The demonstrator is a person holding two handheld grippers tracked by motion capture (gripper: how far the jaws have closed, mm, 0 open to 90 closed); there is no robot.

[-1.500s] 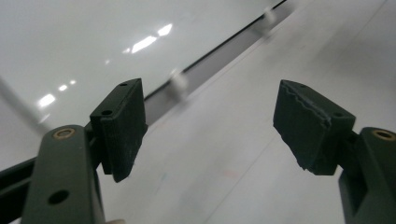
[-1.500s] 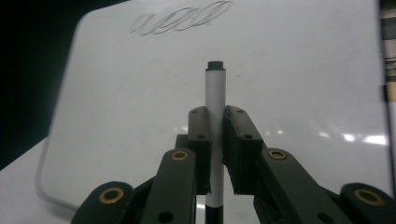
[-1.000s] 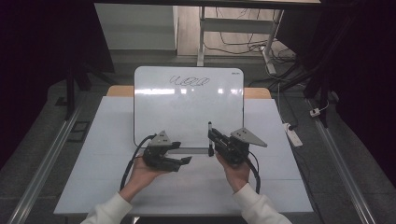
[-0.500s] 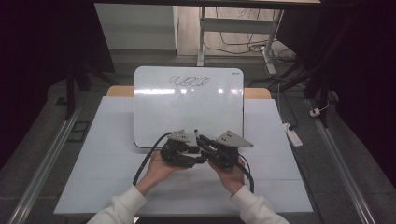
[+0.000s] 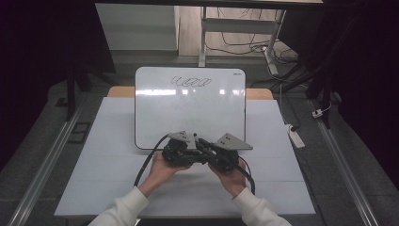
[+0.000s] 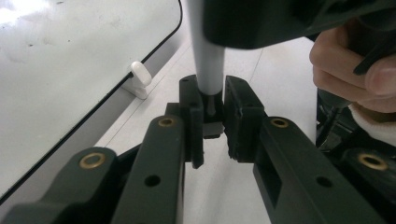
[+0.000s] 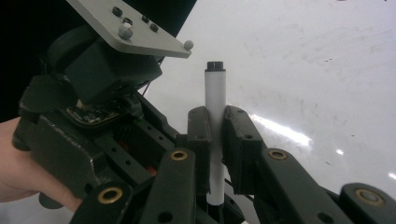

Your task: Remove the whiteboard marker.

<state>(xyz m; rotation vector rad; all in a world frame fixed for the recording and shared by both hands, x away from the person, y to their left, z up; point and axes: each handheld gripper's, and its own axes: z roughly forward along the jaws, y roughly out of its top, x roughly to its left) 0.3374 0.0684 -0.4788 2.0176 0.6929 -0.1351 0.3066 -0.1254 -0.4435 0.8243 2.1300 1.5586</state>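
Note:
A white marker (image 7: pixel 215 93) with a black end stands in my right gripper (image 7: pixel 215 126), which is shut on its barrel. The marker's other end (image 6: pixel 208 70) runs down between the jaws of my left gripper (image 6: pixel 214 116), which have just been closing and now press on that end, with a dark piece (image 6: pixel 212 129) below it. In the high view the left gripper (image 5: pixel 196 153) and right gripper (image 5: pixel 208 148) meet nose to nose over the table's near half, just in front of the whiteboard (image 5: pixel 188 108).
The whiteboard lies on the white table (image 5: pixel 108 188) and bears a black scribble (image 5: pixel 190 82) near its far edge. A white foot (image 6: pixel 140 77) sticks out at its rim. A power strip (image 5: pixel 295 136) lies on the floor at the right.
My left gripper has moved right to meet the right gripper and its jaws have closed on the marker's end. The right gripper has stayed put with the marker.

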